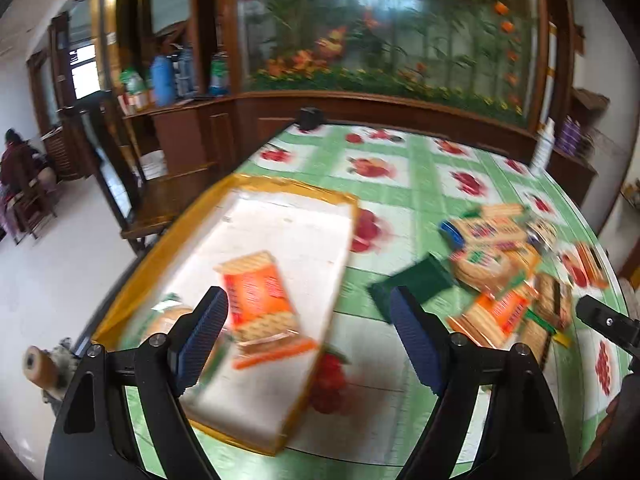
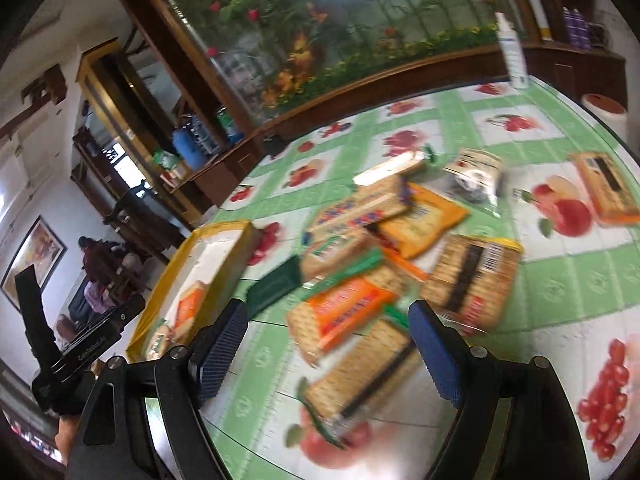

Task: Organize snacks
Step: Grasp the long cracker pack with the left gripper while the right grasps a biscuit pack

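Between the blue pads of the left gripper nothing was held: its jaws stood wide apart above the yellow-rimmed tray, which lay at the table's near corner, presumably to collect the snacks. An orange cracker packet already rested on the tray's white floor, with a second, paler packet beside it near the rim, half hidden by a finger. The right gripper also gaped empty, poised over the loose heap of snack packets on the fruit-print tablecloth, probably to pick the next one; an orange packet and a long cracker sleeve lay nearest its pads. A dark green flat piece sat between tray and heap; blur hid what it was. One packet lay apart from the heap, towards the table's far edge.
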Demonstrator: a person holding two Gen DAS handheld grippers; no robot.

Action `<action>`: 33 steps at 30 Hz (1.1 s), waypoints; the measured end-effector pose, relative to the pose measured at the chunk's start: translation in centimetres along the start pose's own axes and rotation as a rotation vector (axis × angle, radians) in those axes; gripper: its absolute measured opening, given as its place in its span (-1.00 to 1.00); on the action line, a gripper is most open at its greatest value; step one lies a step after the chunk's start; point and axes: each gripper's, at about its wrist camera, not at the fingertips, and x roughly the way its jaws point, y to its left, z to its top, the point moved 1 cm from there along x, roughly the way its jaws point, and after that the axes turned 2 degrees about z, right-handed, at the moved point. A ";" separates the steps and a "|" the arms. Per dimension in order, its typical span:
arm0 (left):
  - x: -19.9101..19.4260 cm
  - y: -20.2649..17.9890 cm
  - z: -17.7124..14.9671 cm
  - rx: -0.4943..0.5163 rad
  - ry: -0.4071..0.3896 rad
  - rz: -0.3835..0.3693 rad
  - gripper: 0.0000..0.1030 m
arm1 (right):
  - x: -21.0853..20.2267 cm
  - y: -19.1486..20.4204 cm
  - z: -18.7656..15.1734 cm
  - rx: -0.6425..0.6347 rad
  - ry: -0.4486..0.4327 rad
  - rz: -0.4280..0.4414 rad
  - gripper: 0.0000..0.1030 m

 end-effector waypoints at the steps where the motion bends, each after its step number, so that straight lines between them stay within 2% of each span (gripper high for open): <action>1: 0.2 -0.6 -0.2 0.011 0.008 -0.011 0.62 | -0.1 -0.4 -0.1 0.005 0.004 -0.008 0.63; 7: 1.0 -4.3 -1.5 0.072 0.057 -0.079 0.62 | -0.8 -2.4 -1.3 0.027 0.017 -0.050 0.63; 15: 1.4 -6.8 -2.4 0.110 0.109 -0.152 0.62 | -1.4 -4.6 -1.5 0.047 0.018 -0.099 0.64; 20: 1.0 -8.7 -3.2 0.119 0.144 -0.264 0.61 | -1.4 -5.8 -1.1 0.052 0.022 -0.145 0.64; 25: 0.3 -12.7 -4.3 0.242 0.178 -0.394 0.61 | -1.3 -6.9 -0.9 0.063 0.030 -0.177 0.64; 28: 0.2 -14.9 -4.9 0.329 0.192 -0.416 0.61 | -1.5 -7.3 -0.6 0.065 0.029 -0.185 0.64; 33: 0.7 -17.3 -5.5 0.406 0.220 -0.432 0.61 | -1.9 -7.4 0.4 0.040 0.012 -0.202 0.64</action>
